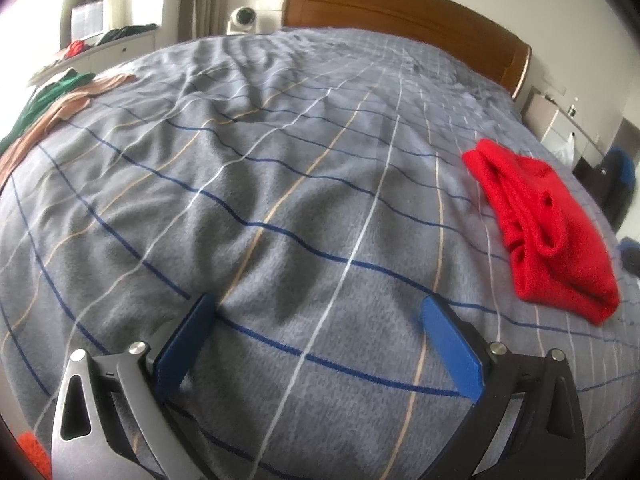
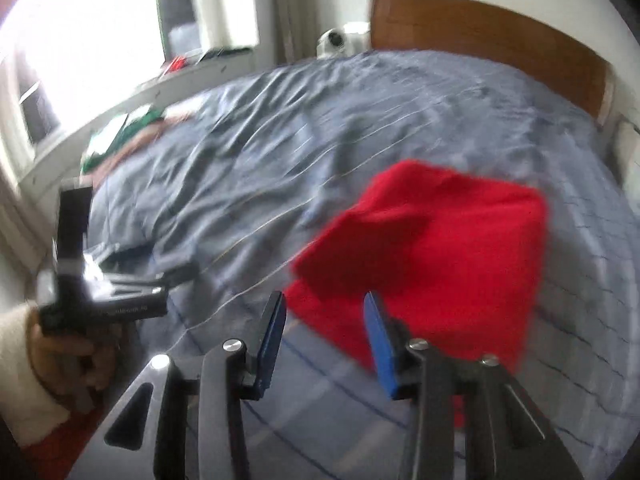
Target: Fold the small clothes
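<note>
Right wrist view: motion-blurred throughout. Red garment (image 2: 432, 256): folds unreadable, near edge hidden behind the right gripper (image 2: 326, 314) fingers. Green garment (image 1: 48, 92): cut off at far-left edge of the left wrist view. Orange cloth (image 1: 34, 454): near-left corner, mostly cropped. Items on the far window ledge (image 1: 100, 40): too small to identify.

My left hand-held gripper (image 1: 320, 334) has flat blue pads on black fingers (image 1: 452, 344); one linkage arm is bare silver metal, the other black, with round silver screw heads at the pivots. My right hand-held gripper (image 2: 325, 320) is built alike. The left hand (image 2: 76, 356) wears a cream knitted sleeve (image 2: 24, 364).
</note>
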`<act>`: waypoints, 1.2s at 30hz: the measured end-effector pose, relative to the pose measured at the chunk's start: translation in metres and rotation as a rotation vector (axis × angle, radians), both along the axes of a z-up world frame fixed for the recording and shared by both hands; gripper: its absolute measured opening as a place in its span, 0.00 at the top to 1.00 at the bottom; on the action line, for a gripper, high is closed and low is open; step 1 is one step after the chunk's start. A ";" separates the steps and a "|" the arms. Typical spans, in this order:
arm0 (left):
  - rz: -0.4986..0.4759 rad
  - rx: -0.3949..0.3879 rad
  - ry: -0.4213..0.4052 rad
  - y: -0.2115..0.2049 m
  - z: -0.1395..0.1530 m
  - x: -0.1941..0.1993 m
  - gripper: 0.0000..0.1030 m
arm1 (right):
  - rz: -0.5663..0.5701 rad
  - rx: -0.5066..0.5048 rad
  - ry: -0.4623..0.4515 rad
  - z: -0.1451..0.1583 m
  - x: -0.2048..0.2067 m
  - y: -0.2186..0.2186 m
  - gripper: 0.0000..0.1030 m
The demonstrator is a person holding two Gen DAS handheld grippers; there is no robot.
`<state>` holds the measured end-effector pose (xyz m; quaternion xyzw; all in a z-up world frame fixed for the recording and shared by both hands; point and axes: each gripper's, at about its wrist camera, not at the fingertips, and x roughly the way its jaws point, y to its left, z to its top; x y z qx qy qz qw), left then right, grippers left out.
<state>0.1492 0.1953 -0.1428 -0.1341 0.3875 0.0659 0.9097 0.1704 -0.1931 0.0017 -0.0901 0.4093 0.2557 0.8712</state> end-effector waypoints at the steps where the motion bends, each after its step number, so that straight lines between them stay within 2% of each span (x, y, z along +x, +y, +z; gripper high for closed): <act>1: 0.000 0.002 0.000 0.000 0.000 0.001 0.01 | -0.034 0.000 -0.013 0.004 0.004 -0.007 0.58; 3: -0.001 0.004 0.001 0.000 0.000 0.001 0.01 | -0.120 -0.006 -0.019 0.001 0.009 -0.025 0.52; 4: -0.001 0.003 0.000 0.000 0.000 0.001 0.01 | -0.155 -0.006 0.008 -0.007 0.013 -0.033 0.52; 6: -0.002 0.011 0.001 -0.001 -0.001 0.001 0.01 | -0.192 -0.004 0.126 -0.036 0.020 -0.042 0.52; 7: -0.004 0.017 0.002 -0.001 -0.002 0.001 0.01 | -0.192 -0.008 0.155 -0.043 0.020 -0.043 0.52; 10: -0.007 0.030 0.005 -0.002 -0.003 0.002 0.01 | -0.176 -0.033 0.121 -0.048 0.002 -0.036 0.51; 15: -0.007 0.033 0.006 -0.002 -0.003 0.003 0.01 | -0.195 0.024 0.125 -0.041 -0.021 -0.047 0.50; 22: -0.010 0.057 0.009 -0.004 -0.005 0.003 0.01 | -0.310 0.104 0.154 -0.048 -0.049 -0.085 0.47; 27: -0.016 0.079 0.010 -0.008 -0.005 0.001 0.01 | -0.396 0.085 0.082 -0.046 -0.067 -0.105 0.18; 29: -0.021 0.086 0.007 -0.010 -0.005 -0.001 0.01 | -0.423 0.033 0.033 -0.050 -0.075 -0.111 0.13; 31: -0.026 0.098 0.005 -0.012 -0.005 -0.002 0.01 | -0.430 0.004 0.030 -0.063 -0.081 -0.117 0.09; 32: -0.029 0.104 0.004 -0.014 -0.005 -0.003 0.01 | -0.424 0.010 0.029 -0.069 -0.083 -0.121 0.07; 34: -0.044 0.105 0.007 -0.017 -0.003 -0.007 0.01 | -0.404 0.033 -0.029 -0.076 -0.093 -0.124 0.07; 36: -0.095 0.084 0.002 -0.024 0.005 -0.016 0.01 | -0.399 0.022 -0.046 -0.076 -0.095 -0.123 0.06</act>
